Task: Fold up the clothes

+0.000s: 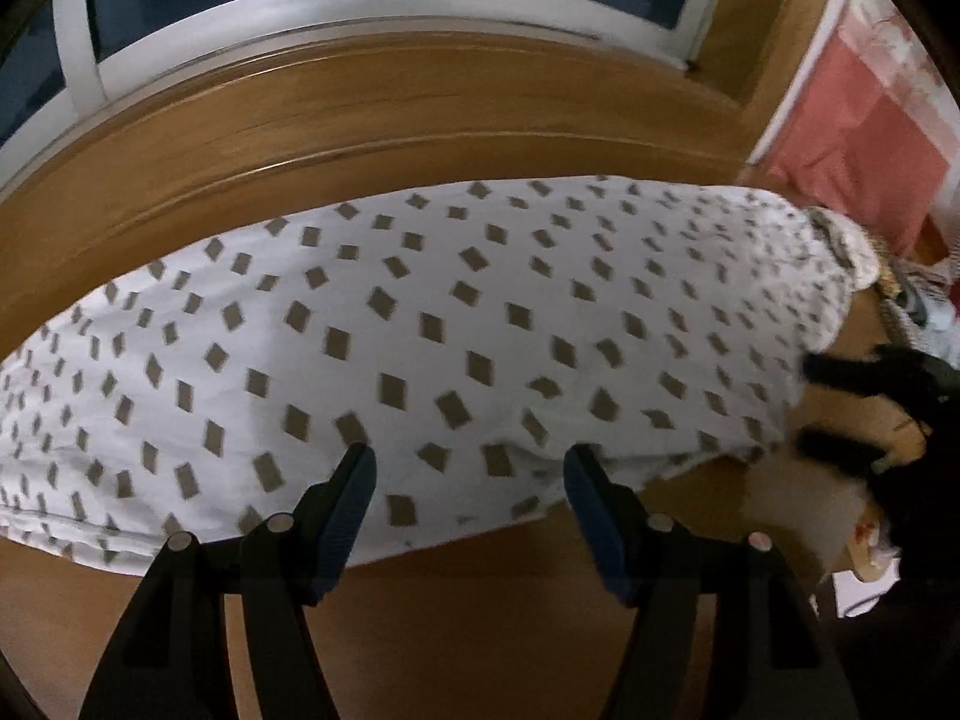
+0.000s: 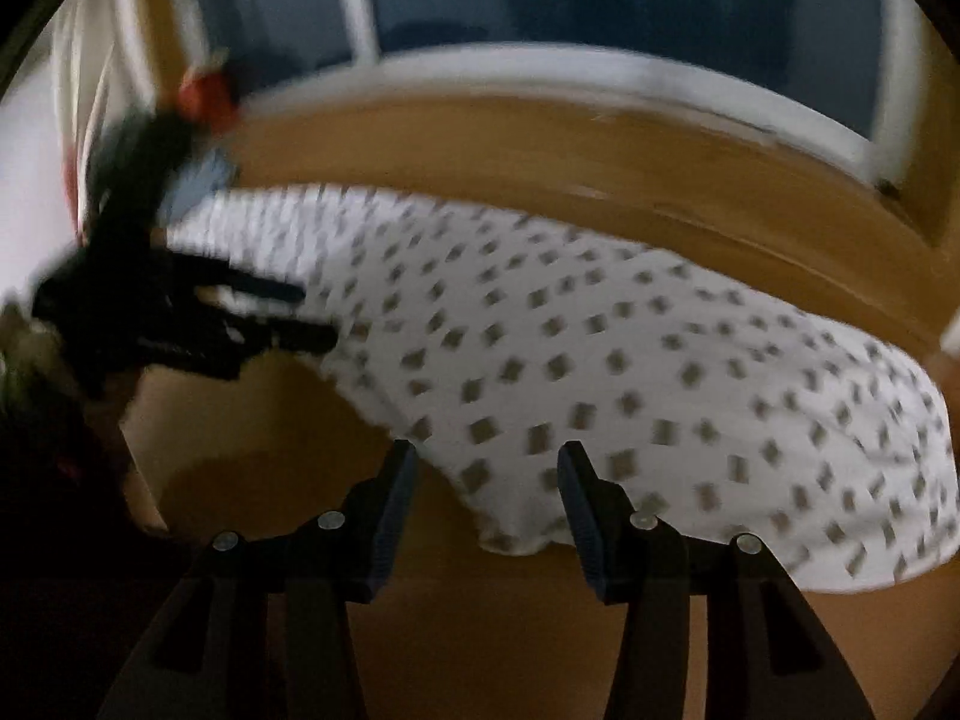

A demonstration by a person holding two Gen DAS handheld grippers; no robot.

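Note:
A white garment with brown diamond marks (image 1: 420, 330) lies spread flat on the wooden surface (image 1: 480, 630). My left gripper (image 1: 469, 461) hangs open over the garment's near edge, with nothing pinched between its blue-padded fingers. At the right of the left wrist view my right gripper (image 1: 823, 409) shows side-on, jaws apart at the cloth's right end. In the blurred right wrist view the same garment (image 2: 600, 372) runs from upper left to lower right. My right gripper (image 2: 487, 455) is open above its near hem. My left gripper (image 2: 300, 315) is a dark blur at the cloth's left end.
A raised wooden ledge (image 1: 390, 102) and a white-framed window (image 1: 240, 36) run behind the garment. Pink bedding (image 1: 858, 132) and a patterned heap (image 1: 900, 288) lie at the right. White paper (image 1: 864, 591) sits at the lower right, and a red object (image 2: 204, 90) at the upper left.

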